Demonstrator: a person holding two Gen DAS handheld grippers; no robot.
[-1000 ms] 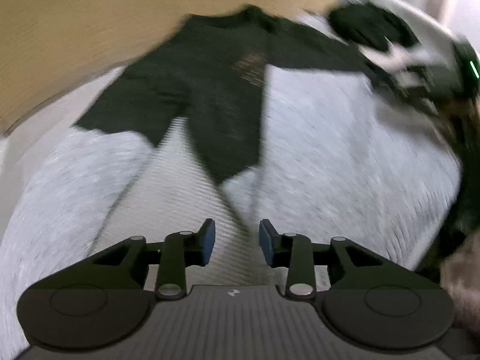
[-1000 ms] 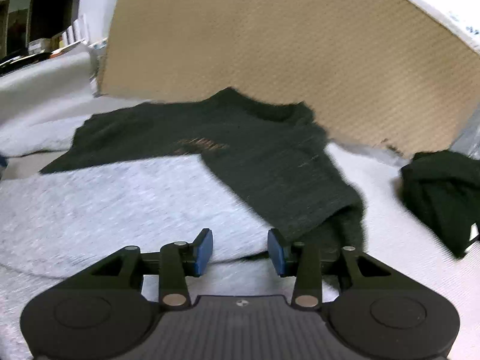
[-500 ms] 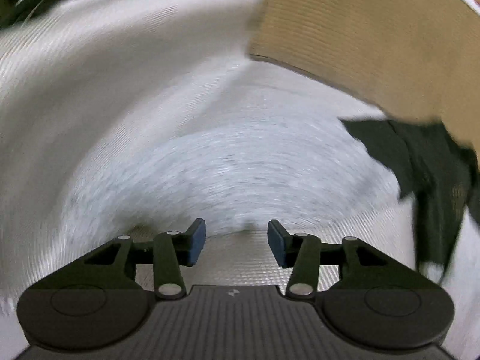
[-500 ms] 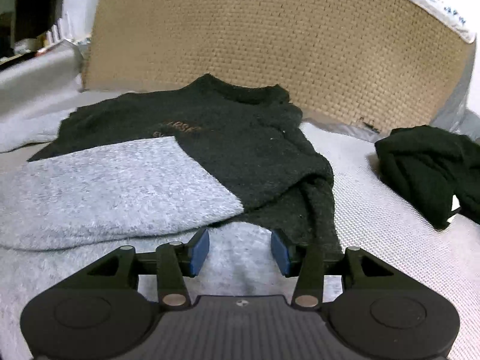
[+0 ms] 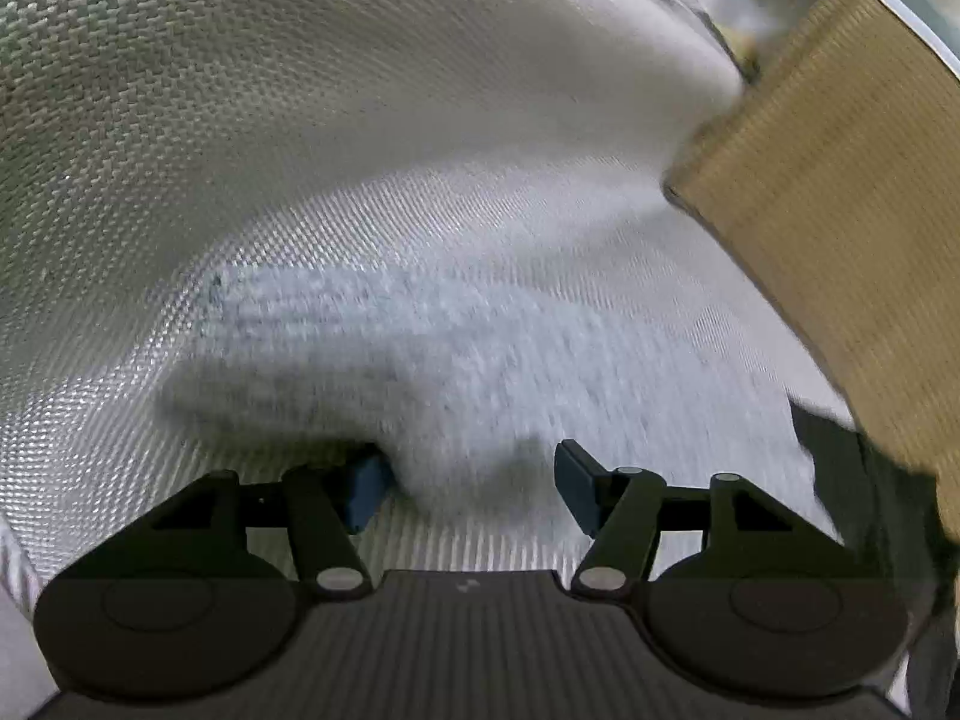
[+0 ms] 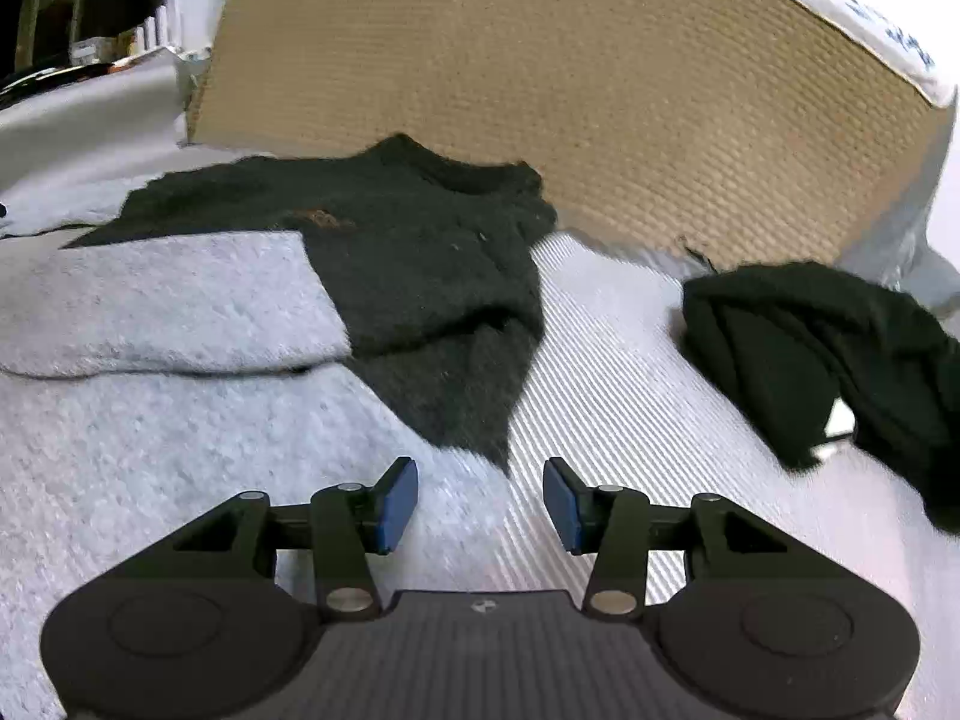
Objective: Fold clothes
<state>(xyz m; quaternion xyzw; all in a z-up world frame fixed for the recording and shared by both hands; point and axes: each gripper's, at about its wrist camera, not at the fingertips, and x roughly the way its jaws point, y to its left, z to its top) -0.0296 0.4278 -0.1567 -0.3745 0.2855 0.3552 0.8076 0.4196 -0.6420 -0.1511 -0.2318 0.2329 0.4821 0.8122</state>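
A sweater lies spread on the white woven surface (image 6: 612, 372). Its upper part is dark (image 6: 420, 252) and its lower part fuzzy light grey (image 6: 150, 420), with a grey sleeve (image 6: 168, 300) folded across it. My right gripper (image 6: 480, 498) hovers open just in front of the dark sleeve tip, and nothing is between its fingers. In the left wrist view a blurred lump of the grey fabric (image 5: 420, 348) lies between the opening jaws of my left gripper (image 5: 471, 483). It hides part of the left pad, while the right pad stands apart from it.
A tan woven panel (image 6: 600, 90) stands upright behind the sweater and also shows at the right of the left wrist view (image 5: 840, 180). A crumpled black garment (image 6: 810, 348) lies at the right. White woven cloth (image 5: 240, 120) rises on the left.
The left view has swung and rolled away from the spread sweater to its grey end, and the left jaws have widened. The right gripper moved rightward toward the dark sleeve tip.
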